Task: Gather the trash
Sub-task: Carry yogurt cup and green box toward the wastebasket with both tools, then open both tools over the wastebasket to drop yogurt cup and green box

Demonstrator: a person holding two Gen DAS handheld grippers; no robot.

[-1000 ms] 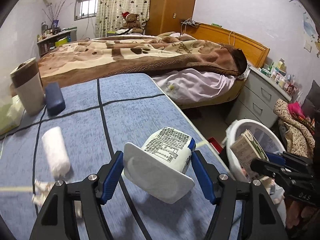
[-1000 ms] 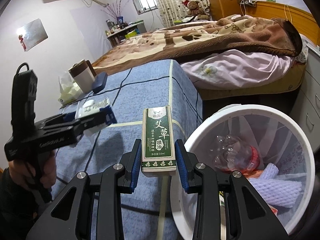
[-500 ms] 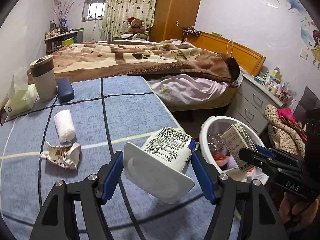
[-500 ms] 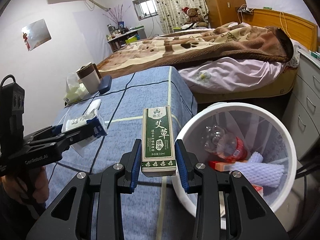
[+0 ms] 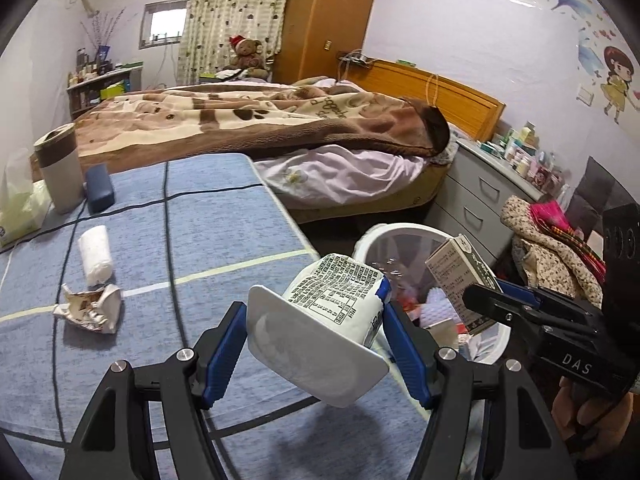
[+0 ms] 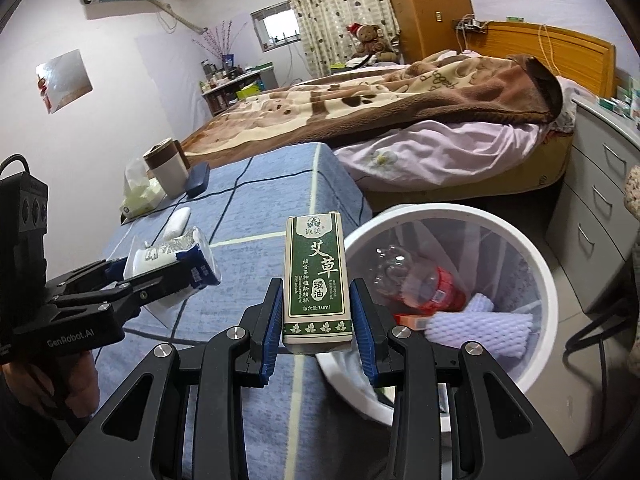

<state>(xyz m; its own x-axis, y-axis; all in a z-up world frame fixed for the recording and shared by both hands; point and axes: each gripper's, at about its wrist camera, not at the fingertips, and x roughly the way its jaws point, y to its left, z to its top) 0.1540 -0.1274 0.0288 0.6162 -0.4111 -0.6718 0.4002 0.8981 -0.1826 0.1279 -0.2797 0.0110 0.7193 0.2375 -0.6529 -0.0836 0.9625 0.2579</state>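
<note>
Gripping a tall green-and-white cardboard carton (image 6: 317,280) upright between its blue pads, your right gripper (image 6: 317,312) sits low centre in the right wrist view, with the round white plastic bin (image 6: 538,264) just to the right of it and lower. Your left gripper (image 5: 316,344) is clenched on a white plastic yoghurt-style cup (image 5: 332,312), tipped so its flat foil-sealed mouth faces the camera, at lower centre of the left wrist view and over the blue checked tablecloth (image 5: 208,224).

To do this step well, I'd judge you should carry the carton further right until it hangs squarely over the bin's opening before you part the pads; where it hangs, it looks to be over the near rim and could strike it and fall outside. Drop one piece at a time, so the two tools do not crowd each other above the rim. The cup has farther to travel: bring it off the table edge first.

Left on the cloth, at middle left of the left wrist view, lie a rolled white tissue wad (image 5: 95,255) and a crumpled printed paper wrapper (image 5: 90,308), both yet to be collected.

Readable writing: the carton shows 艾草, 精油 and "10ml"; the left tool's body reads "GenRobot.AI" in the right wrist view, the right tool's "DAS" in the left wrist view. The cup's dense print is too small to read
</note>
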